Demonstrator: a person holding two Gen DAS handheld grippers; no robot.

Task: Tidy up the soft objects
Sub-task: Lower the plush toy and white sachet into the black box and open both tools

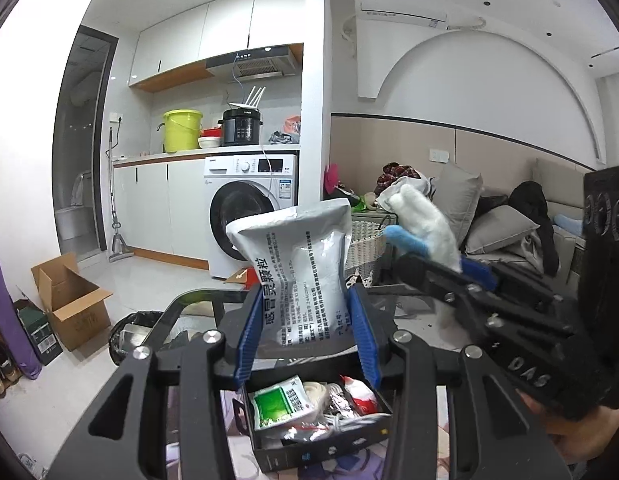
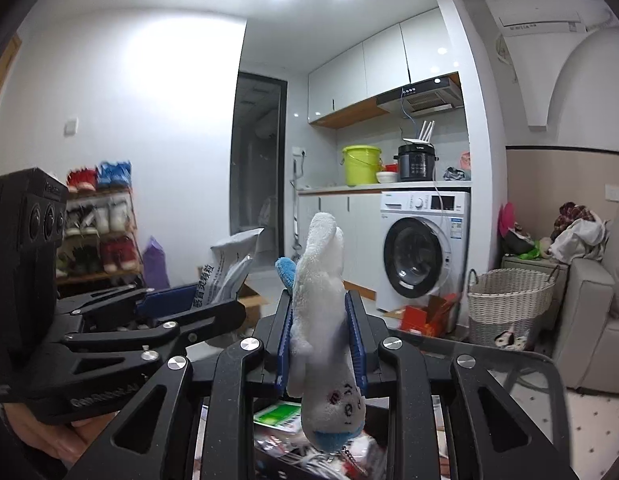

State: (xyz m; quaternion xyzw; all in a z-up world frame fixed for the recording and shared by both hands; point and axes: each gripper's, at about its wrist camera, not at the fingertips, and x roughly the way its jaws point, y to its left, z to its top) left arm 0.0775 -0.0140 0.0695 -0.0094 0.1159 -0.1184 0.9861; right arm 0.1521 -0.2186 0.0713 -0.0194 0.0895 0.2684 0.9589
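So the left tool (image 1: 305, 320) has its blue pads (image 1: 245, 332) clamped on a grey-and-white medicine granule pouch (image 1: 297, 256), which stands upright and gets pinched in at the waist where the pads press. Directly below that pouch sits an open black box (image 1: 321, 446) stuffed with small stuff: a green-and-white sachet (image 1: 279, 404), some white cord and a red-and-white packet. The box rests on a glass-topped desk (image 1: 197, 304).

Right of the pouch, the right tool (image 2: 319, 340) is closed tight on a white plush toy (image 2: 319, 300) with blue trim. The toy hangs head down, a little printed face low on it, and its fluffy body sticks up past the pads. In the left wrist view it shows up held beside the pouch, not touching it. A bit of a hand (image 1: 581, 436) holding that tool peeks in at the lower right corner.

Behind the pouch there's a white washing machine (image 1: 251, 208) under a kitchen counter with a lime green bucket (image 1: 181, 130) and a black pressure cooker (image 1: 241, 126). Right of the pouch, further back, a white wicker basket (image 1: 365, 246) stands on the floor, then a sofa with grey cushions (image 1: 497, 228) and piled clothes.
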